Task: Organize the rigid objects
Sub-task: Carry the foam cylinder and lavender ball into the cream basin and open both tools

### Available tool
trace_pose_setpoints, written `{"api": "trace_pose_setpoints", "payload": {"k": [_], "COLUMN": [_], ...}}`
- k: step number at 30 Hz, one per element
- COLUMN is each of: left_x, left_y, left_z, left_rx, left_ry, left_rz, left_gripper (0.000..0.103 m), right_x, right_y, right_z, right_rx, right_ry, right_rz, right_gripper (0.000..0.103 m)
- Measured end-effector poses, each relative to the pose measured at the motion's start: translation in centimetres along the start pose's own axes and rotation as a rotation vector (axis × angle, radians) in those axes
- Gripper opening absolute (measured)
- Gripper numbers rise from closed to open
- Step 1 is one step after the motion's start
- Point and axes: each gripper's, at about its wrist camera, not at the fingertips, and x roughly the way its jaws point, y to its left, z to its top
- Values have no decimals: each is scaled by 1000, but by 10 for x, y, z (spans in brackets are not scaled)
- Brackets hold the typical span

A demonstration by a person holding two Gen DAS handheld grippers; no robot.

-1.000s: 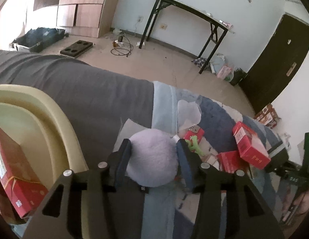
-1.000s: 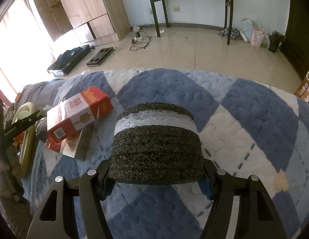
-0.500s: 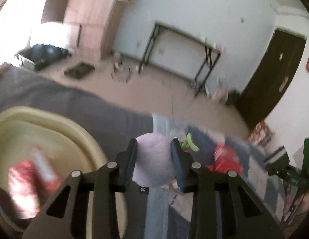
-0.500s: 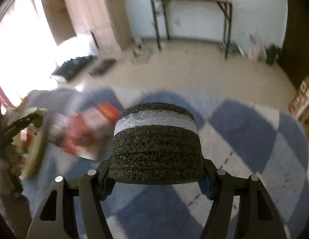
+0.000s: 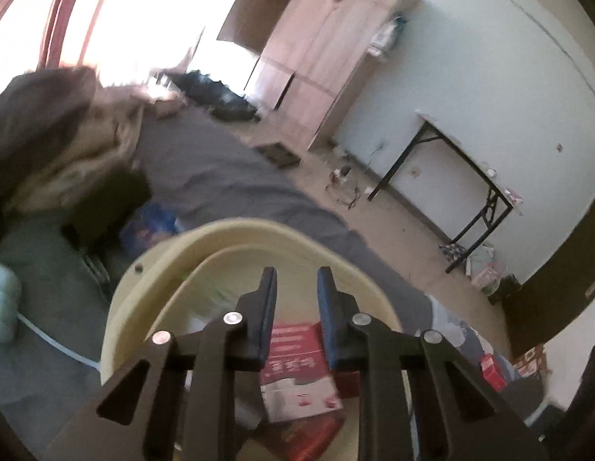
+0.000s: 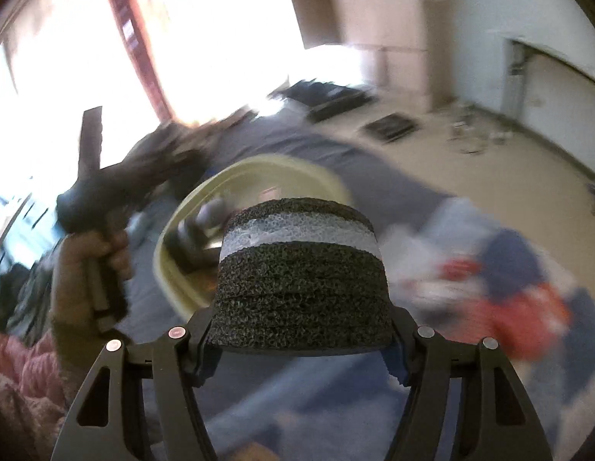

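Note:
My left gripper (image 5: 296,280) hangs over the cream basin (image 5: 132,296), its jaws drawn close together with nothing between them. A red and white box (image 5: 297,349) lies in the basin below the fingers. In the right wrist view my right gripper (image 6: 299,330) is shut on a black foam roll with a white band (image 6: 297,269). Beyond the roll lies the same basin (image 6: 282,161), and a blurred purple ball (image 6: 213,209) rests inside it. A person's hand (image 6: 86,257) grips the left gripper's handle at the basin's left.
Red boxes (image 6: 520,315) lie blurred on the blue and white rug to the right. A grey bedcover (image 5: 220,176) runs behind the basin. Farther off are a folding table (image 5: 462,176), a wooden wardrobe (image 5: 328,57) and bright windows.
The purple ball has left my left gripper, whose jaws have closed as it swung left over the basin. My right gripper also swung left toward the basin, still holding the foam roll.

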Motion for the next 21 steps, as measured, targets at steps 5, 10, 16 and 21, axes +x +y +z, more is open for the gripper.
{"api": "trace_pose_setpoints", "payload": {"k": [5,10,16,21], "left_x": [24,21,10,-21], "left_y": [5,0,-10,-37], "left_z": [-13,-13,-6,-2], "left_rx": [-6,-3,13,55], "left_ry": [79,81,46,-33], "left_rz": [51,41,46,-65], "left_gripper": [23,23,58,101], "right_x": [92,136,147,88], "right_y": [50,63,61,50], "right_z": [13,21,19,14], "right_rx": [-96,-133,-142,-136], "right_ry": [155,200,196,101], "right_rz": [44,3,-6,-21], "right_gripper": [67,67,81,103]}}
